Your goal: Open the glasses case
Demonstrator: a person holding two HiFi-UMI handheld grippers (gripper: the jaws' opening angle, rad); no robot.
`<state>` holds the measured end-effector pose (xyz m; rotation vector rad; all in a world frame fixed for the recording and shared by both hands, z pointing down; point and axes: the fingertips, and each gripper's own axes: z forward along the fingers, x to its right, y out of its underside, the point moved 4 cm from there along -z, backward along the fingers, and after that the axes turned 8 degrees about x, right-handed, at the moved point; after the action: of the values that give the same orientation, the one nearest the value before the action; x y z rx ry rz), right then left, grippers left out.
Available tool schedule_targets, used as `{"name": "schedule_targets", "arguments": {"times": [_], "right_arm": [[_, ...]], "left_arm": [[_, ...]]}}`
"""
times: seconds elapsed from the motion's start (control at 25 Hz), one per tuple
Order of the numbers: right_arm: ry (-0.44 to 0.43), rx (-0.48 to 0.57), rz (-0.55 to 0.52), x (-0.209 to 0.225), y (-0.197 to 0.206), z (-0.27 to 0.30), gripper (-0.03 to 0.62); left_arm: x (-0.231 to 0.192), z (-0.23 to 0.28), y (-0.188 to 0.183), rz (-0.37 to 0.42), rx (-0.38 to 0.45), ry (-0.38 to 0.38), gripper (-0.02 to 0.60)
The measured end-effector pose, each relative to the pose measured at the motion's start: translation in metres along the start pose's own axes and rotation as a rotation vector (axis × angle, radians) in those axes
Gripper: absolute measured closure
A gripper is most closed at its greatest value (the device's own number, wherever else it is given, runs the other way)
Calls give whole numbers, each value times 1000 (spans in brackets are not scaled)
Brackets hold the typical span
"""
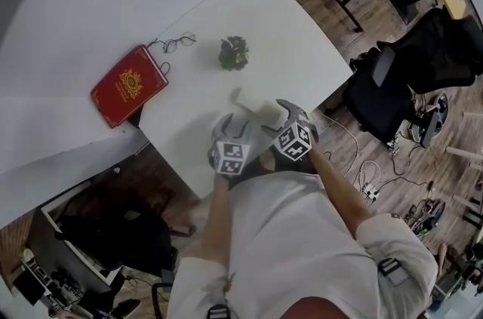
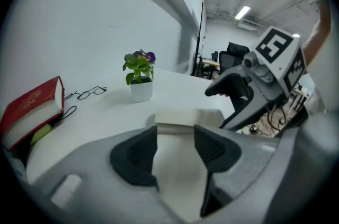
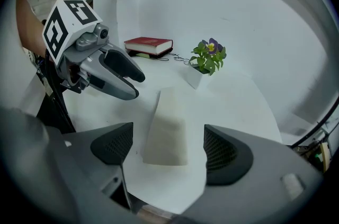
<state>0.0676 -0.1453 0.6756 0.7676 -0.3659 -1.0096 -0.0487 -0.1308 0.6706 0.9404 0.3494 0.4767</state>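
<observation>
A cream, closed glasses case [image 1: 256,107] lies on the white table [image 1: 189,102] near its front edge. My left gripper [image 1: 232,125] stands open just short of the case's left end, nothing between its pads. From its own view the case [image 2: 188,118] lies just beyond the open jaws of my left gripper [image 2: 175,149]. My right gripper [image 1: 284,112] is open at the case's right end. In the right gripper view the case [image 3: 169,127] lies lengthwise ahead between the spread jaws of my right gripper [image 3: 169,150], untouched.
A small potted plant [image 1: 234,53] stands behind the case. A pair of glasses [image 1: 175,43] and a red book [image 1: 128,84] lie at the table's far left. Black office chairs [image 1: 411,76] and floor cables [image 1: 362,174] are off the right edge.
</observation>
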Motion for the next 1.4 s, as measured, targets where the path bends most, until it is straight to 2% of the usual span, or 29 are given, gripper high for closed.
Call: {"name": "schedule_targets", "arguments": {"times": [0.88,1.08,1.4], "right_arm": [[-103,-103,-56,0,20,40,186],[-121,-100,-37,-3,20,38,255],[-145,-90,9,-2,19,37,256]], "left_arm": [[-4,34,17,-5,-108,-25,370],[-3,38,15,-2,-95,-23,370],[-2,45,16,1,-90,-19,370]]}}
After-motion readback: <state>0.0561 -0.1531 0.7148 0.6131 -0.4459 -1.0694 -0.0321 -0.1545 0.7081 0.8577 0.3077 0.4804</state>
